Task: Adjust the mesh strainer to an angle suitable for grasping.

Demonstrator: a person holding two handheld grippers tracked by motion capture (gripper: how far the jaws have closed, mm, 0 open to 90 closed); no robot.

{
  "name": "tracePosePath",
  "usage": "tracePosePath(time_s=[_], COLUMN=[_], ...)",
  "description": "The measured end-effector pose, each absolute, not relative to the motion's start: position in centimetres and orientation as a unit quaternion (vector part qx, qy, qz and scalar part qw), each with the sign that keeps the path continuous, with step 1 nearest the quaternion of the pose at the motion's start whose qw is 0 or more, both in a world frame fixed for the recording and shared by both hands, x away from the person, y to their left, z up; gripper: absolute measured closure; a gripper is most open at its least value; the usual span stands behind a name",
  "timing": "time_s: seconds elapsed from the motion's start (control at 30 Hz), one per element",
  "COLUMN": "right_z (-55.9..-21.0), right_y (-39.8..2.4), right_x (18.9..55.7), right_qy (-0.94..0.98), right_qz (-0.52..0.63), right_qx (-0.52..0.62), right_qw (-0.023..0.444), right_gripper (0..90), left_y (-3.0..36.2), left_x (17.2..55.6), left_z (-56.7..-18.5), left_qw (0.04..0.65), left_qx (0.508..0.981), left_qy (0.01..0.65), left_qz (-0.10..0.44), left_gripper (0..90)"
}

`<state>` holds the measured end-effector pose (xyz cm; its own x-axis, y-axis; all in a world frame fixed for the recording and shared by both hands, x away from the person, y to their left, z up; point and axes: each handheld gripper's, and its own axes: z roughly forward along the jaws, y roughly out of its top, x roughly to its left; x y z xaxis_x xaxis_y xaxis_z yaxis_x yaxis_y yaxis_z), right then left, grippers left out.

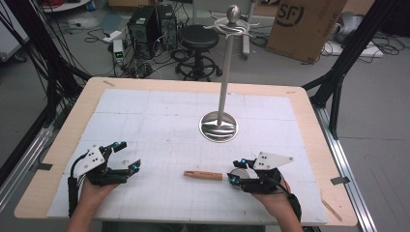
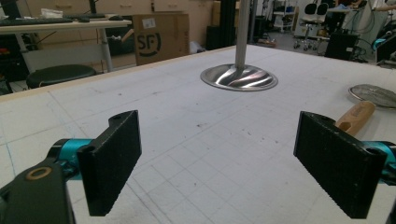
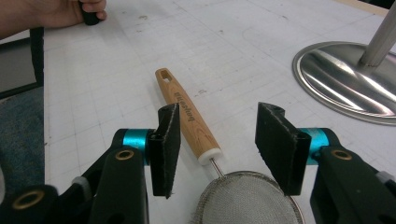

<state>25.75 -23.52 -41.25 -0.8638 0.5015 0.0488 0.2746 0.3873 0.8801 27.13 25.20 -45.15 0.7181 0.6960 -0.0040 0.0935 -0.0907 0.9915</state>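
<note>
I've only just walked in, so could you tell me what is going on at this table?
A person sits at the table with a gripper in each hand. The right gripper has its jaws open astride a small mesh strainer, near where its wooden handle begins; the pads are not touching it. The strainer lies flat on the table. The left gripper rests open, with nothing between its jaws. A tall metal hanging stand waits farther back.
</note>
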Motion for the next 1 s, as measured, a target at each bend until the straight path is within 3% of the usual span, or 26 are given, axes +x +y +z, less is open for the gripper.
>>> tracePosePath(time_s=[0.57, 1.0], right_z=[-41.3, -40.9], right_y=[-23.3, -21.5], right_x=[26.5, 27.3], right_qy=[0.831, 0.852], right_qz=[0.485, 0.456], right_qx=[0.246, 0.229], right_qw=[0.117, 0.115], right_gripper=[34.4, 34.0], left_y=[25.2, 25.2], left_x=[27.1, 27.1], left_z=[-45.2, -45.2], left_qw=[0.612, 0.612], left_qx=[0.697, 0.697], left_qy=[0.281, 0.281], left_qz=[0.246, 0.246], left_gripper=[15.6, 15.7])
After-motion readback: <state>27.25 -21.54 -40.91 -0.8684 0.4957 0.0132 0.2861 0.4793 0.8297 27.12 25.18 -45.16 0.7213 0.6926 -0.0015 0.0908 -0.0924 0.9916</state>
